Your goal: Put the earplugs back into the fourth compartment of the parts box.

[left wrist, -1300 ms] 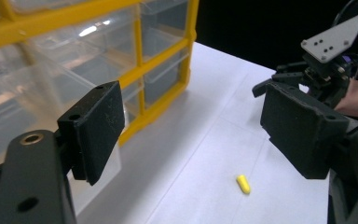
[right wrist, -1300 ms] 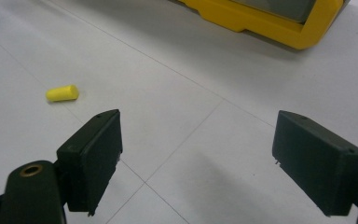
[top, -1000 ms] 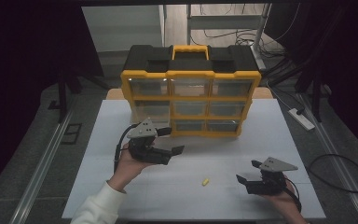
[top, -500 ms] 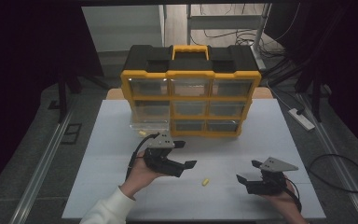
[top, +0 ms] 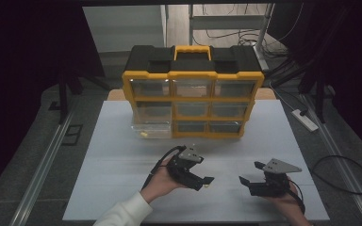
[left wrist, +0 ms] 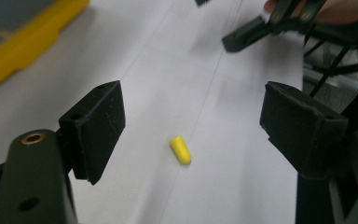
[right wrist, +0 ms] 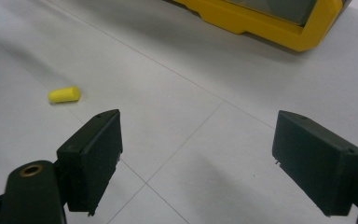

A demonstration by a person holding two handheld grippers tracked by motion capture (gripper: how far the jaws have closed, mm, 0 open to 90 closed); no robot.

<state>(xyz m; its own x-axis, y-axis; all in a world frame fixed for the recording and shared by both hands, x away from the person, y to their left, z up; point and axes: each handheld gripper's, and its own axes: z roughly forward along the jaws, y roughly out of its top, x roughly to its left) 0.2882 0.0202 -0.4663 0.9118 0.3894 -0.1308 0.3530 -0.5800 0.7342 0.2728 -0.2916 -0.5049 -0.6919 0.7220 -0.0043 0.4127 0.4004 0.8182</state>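
A small yellow earplug [left wrist: 181,150] lies on the white table, between the wide-apart jaws of my left gripper [left wrist: 193,126], untouched by either pad. From above, the left gripper [top: 203,182] is low over the earplug [top: 209,186] at the front middle. My right gripper [top: 250,175] stands open a short way to the right, nothing between its fingers. In the right gripper view the earplug [right wrist: 64,94] lies off to the left, outside the open right gripper [right wrist: 200,154]. Behind stands a yellow and black drawer organizer [top: 193,101].
The organizer's bottom-left clear drawer [top: 152,132] is pulled out, with a small yellow piece [top: 143,135] in it. The white table top [top: 113,169] ends close behind both hands. A power strip [top: 305,120] lies past the right edge.
My left gripper has come away from the organizer's open drawer, moving right and toward the front edge, down over the earplug. The right gripper has stayed put.
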